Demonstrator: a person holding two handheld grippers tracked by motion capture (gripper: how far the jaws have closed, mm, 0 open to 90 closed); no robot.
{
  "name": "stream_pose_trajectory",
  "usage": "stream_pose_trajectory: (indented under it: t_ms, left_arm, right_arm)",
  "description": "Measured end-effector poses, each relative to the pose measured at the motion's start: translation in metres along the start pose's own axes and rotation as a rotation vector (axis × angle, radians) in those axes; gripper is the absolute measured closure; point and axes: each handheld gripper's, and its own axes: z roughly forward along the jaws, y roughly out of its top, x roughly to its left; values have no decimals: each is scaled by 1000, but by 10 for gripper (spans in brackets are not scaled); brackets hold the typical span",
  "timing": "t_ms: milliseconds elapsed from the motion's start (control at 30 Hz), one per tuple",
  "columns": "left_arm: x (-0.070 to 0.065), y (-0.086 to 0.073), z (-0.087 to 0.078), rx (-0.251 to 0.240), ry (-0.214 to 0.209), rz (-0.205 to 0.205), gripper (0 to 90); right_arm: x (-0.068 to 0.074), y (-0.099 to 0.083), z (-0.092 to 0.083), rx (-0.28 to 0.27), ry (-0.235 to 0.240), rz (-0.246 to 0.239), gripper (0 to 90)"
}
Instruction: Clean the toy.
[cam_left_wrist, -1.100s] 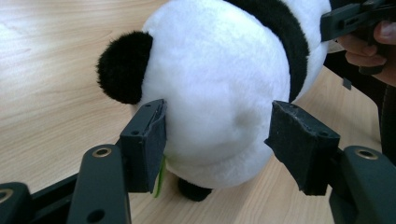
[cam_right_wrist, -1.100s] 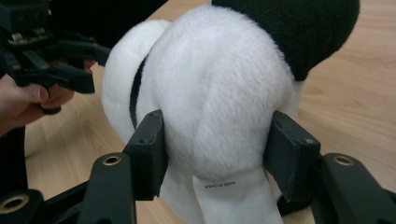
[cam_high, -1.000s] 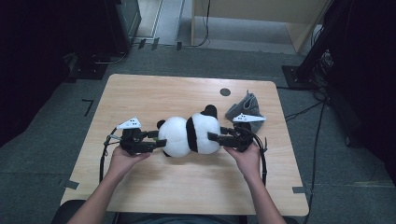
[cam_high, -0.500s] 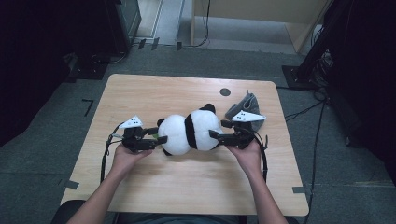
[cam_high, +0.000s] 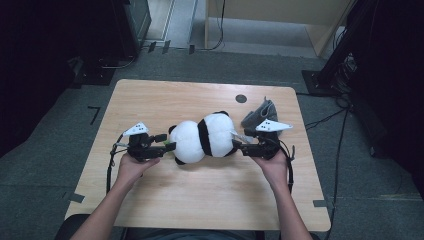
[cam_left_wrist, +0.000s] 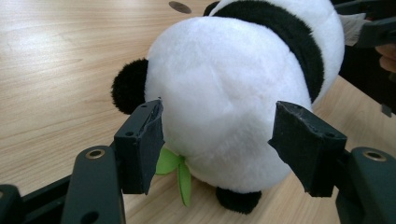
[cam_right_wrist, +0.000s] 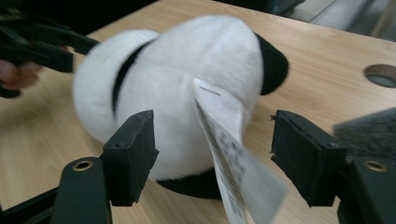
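My left gripper (cam_high: 167, 145) and right gripper (cam_high: 239, 145), both spread wide, bracket the toy panda (cam_high: 202, 137) lying mid-frame on the tabletop (cam_high: 200, 195), so either can pinch it; its tag (cam_right_wrist: 224, 154) dangles between the right jaws.

The panda toy (cam_high: 205, 137) is soft, fuzzy plush in matt black and white, with a thin paper tag (cam_right_wrist: 229, 154) and flat green felt-like leaves (cam_left_wrist: 175, 168). The bench (cam_high: 200, 205) is smooth pale wood with visible grain and a slight sheen
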Motion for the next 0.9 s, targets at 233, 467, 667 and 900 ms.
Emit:
stream_pose_trajectory:
  t_ms: [233,467,667,900]
  left_arm:
    - [-5,0,-1,20,10,18,312]
    - [-9,-1,-3,22,27,28,288]
    - [-13,-3,-3,28,36,25,283]
    - [-20,-5,-6,23,36,38,279]
  right_arm:
    - [-13,-5,-6,24,-63,6,316]
    - [-30,-7,-9,20,-115,59,324]
    - [-44,-5,-7,31,-174,72,342]
    - [-65,-3,-9,11,-232,88,351]
